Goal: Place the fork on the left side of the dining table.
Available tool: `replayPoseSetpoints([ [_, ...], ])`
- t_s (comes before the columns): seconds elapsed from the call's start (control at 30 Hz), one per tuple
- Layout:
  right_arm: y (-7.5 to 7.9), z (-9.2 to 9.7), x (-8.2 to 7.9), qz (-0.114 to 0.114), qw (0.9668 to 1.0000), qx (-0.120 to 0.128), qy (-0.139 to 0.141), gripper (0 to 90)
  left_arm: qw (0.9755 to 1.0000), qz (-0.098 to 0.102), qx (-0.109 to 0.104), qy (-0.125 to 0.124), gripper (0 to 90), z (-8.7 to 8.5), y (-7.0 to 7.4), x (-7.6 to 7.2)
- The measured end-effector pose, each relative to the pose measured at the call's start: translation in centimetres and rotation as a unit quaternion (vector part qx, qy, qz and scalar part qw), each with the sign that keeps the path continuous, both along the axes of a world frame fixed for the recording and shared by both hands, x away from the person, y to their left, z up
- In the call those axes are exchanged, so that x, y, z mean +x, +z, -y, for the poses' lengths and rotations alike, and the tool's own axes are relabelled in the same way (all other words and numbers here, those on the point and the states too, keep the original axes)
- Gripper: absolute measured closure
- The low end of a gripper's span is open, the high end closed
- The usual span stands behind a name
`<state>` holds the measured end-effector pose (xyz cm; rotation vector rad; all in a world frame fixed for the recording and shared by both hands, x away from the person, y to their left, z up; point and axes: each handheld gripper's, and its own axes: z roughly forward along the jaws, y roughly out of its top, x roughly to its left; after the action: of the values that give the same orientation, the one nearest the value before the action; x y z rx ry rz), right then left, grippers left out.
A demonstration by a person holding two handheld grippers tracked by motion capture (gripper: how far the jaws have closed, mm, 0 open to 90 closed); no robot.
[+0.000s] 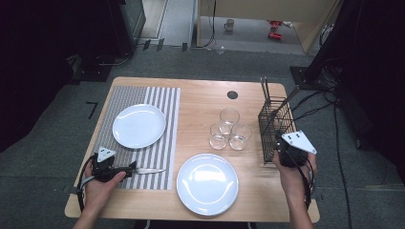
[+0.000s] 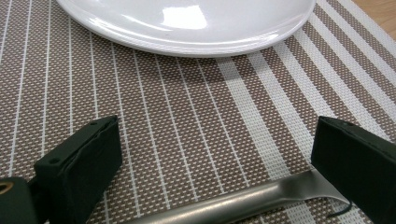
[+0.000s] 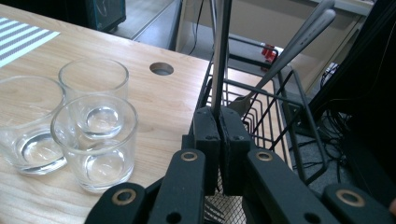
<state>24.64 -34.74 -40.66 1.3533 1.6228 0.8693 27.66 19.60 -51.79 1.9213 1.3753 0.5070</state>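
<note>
Setting up over the wooden table [image 1: 205, 95], with the striped placemat [image 1: 162, 100] at its left. Straddling the knife [image 1: 150, 170] on the mat's near edge with the left gripper [image 1: 131, 168], jaws spread wide and not yet pinching. Clamping the right gripper [image 3: 219, 135] tight on a thin upright utensil handle [image 3: 219, 60] in the wire basket [image 1: 274, 119], beside three glasses [image 1: 229, 130]. Judging both pieces as probably light, stiff, slick steel: taking the knife mid-handle, clear of the blade, and drawing the utensil straight up.
</note>
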Motion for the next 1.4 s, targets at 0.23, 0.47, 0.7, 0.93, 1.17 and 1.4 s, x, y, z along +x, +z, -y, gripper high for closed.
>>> replayPoseSetpoints([
  [0.23,1.0,0.0,-0.4,0.010,0.9999,0.006,0.003,88.1,1.0000,0.000,-0.001,-0.001,2.1,0.0,0.0,0.0],
  [0.47,2.0,-0.2,-0.8,0.020,0.9997,0.012,0.003,88.1,1.0000,0.001,-0.004,0.000,2.1,-0.1,0.1,0.0],
  [0.7,3.4,-0.3,-1.2,0.037,0.9992,0.017,0.002,88.1,1.0000,0.004,-0.006,0.000,2.1,-0.2,0.2,-0.1],
  [0.93,5.1,-0.6,-1.8,0.053,0.9984,0.019,0.006,88.1,0.9999,0.011,-0.010,0.001,2.1,-0.2,0.4,-0.2],
  [1.17,6.1,-1.3,-2.0,0.063,0.9975,0.028,0.013,88.1,0.9996,0.020,-0.018,-0.003,2.1,0.0,1.1,-0.6],
  [1.4,6.9,-2.0,-2.1,0.073,0.9968,0.026,0.017,88.1,0.9992,0.029,-0.028,-0.008,2.1,0.5,1.7,-0.9],
])
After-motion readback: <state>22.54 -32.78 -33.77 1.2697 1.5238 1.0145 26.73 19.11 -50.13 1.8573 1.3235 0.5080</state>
